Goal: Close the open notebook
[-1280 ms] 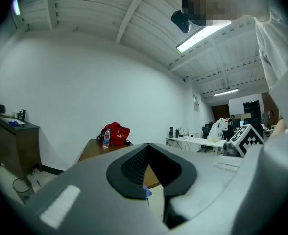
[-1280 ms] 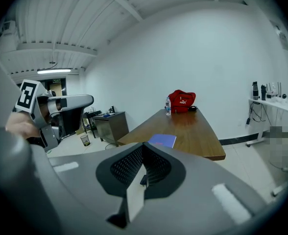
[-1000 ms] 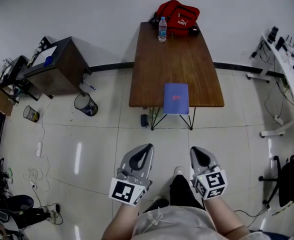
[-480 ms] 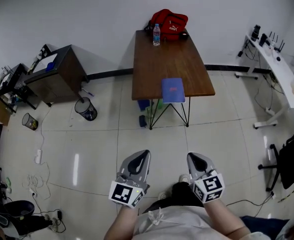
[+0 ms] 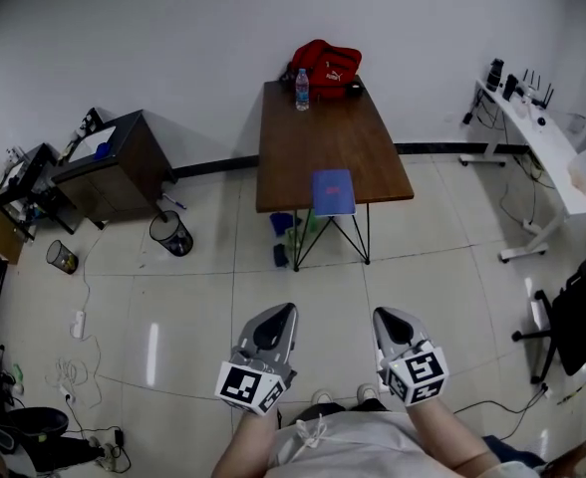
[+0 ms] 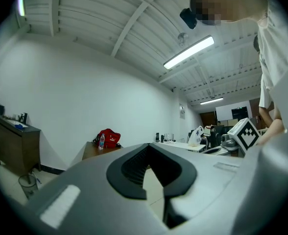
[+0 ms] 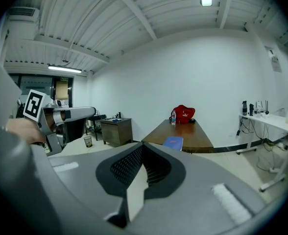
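Note:
A blue notebook (image 5: 332, 191) with a small red mark lies flat, cover up, at the near edge of the brown table (image 5: 323, 132), slightly over the rim. It also shows in the right gripper view as the notebook (image 7: 174, 142). Both grippers hang over the floor tiles close to the person's body, well short of the table. My left gripper (image 5: 284, 310) has its jaws together with nothing in them, seen also as the left gripper (image 6: 149, 147). My right gripper (image 5: 384, 314) is shut and empty too, as the right gripper (image 7: 143, 145) shows.
A red bag (image 5: 326, 66) and a water bottle (image 5: 301, 89) stand at the table's far end. A dark cabinet (image 5: 114, 162) and a waste bin (image 5: 170, 233) are at the left, a white desk (image 5: 537, 132) and a chair (image 5: 582, 317) at the right. Cables lie on the floor at the left.
The table and notebook now sit farther away and smaller in the head view as the person backed off. Both grippers kept their shut pose in front of the body.

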A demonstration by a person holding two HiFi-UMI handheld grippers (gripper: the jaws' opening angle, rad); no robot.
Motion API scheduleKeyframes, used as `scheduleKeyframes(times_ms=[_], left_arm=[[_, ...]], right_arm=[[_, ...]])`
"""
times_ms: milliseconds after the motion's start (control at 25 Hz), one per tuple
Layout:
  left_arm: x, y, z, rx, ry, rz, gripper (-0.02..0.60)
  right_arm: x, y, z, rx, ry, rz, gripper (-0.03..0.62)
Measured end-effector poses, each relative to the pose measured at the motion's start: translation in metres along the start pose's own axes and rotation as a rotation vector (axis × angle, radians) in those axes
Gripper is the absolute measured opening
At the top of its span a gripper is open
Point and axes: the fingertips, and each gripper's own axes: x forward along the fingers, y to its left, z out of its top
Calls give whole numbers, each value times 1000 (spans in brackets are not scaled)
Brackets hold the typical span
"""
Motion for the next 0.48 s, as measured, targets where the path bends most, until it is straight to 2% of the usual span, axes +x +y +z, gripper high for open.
scheduleKeyframes(times_ms=[120, 480], left_arm=[[3, -9, -1, -31, -13, 8, 6], [14, -23, 4, 4, 3, 0, 6]], right_arm=[[-8, -8, 3, -13, -8, 6, 6], [-18, -25, 17, -20, -48, 11, 6]])
